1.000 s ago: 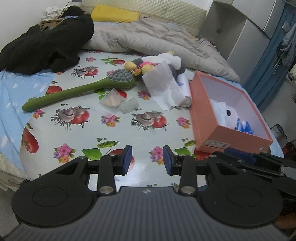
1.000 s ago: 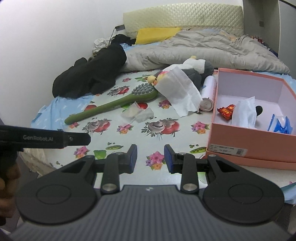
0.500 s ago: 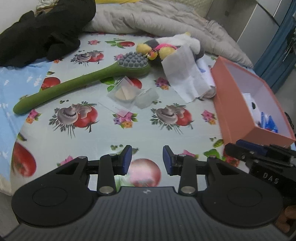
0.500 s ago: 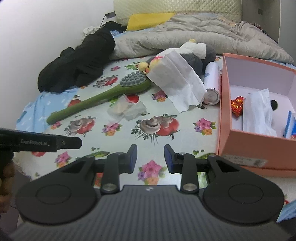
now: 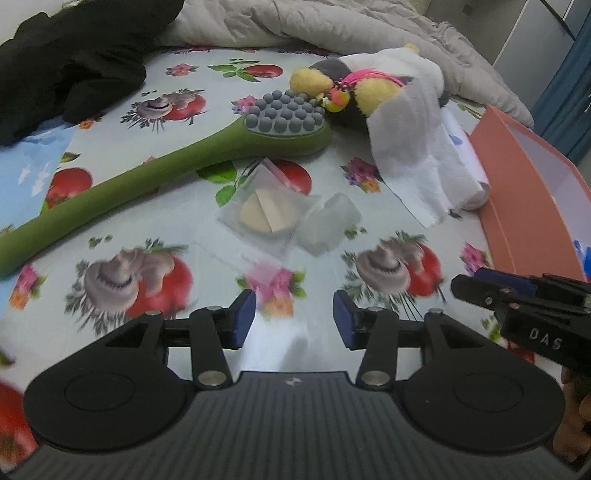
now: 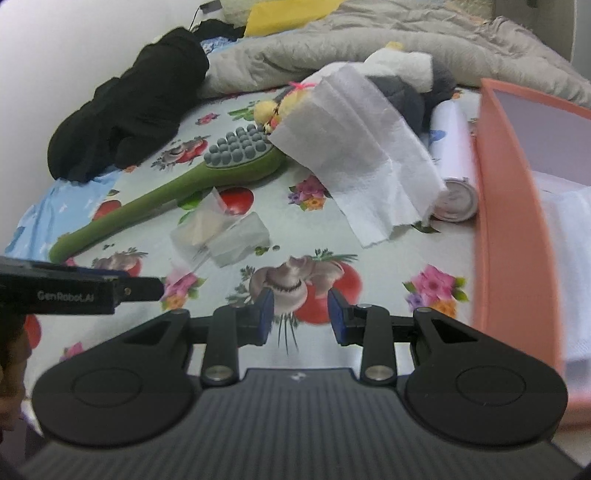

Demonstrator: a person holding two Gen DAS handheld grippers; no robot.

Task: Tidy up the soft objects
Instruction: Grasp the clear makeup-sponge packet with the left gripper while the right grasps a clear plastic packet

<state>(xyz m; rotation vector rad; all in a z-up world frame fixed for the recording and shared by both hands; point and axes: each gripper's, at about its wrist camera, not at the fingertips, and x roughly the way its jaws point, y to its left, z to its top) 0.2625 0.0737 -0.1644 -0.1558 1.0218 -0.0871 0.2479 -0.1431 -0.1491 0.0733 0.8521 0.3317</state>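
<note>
Left tool: jaws about half apart, just opened wider, nothing between the pads; it hangs above the printed bedsheet at lower centre of the left view. Right tool: jaws narrower, also empty, above a mushroom print at centre of the right view.

Nearest soft objects: a clear sachet holding a beige pad, and a translucent packet touching its right edge, both flat on the sheet just above the left tool. Both are probably very light, limp and slick-skinned; a pinch at a raised corner or free edge should serve better than pressing on the flat face.

Beyond, upper right of the left view: a white tissue, thin, easily torn, draped over a plush toy that is bulky, compressible and graspable almost anywhere. The tissue also covers part of a white roll beside the orange box, the likely container, at the right edge.

Obstacles: a stiff green brush lies diagonally just behind the sachet; a black garment fills the upper left; a grey duvet crosses the top.
</note>
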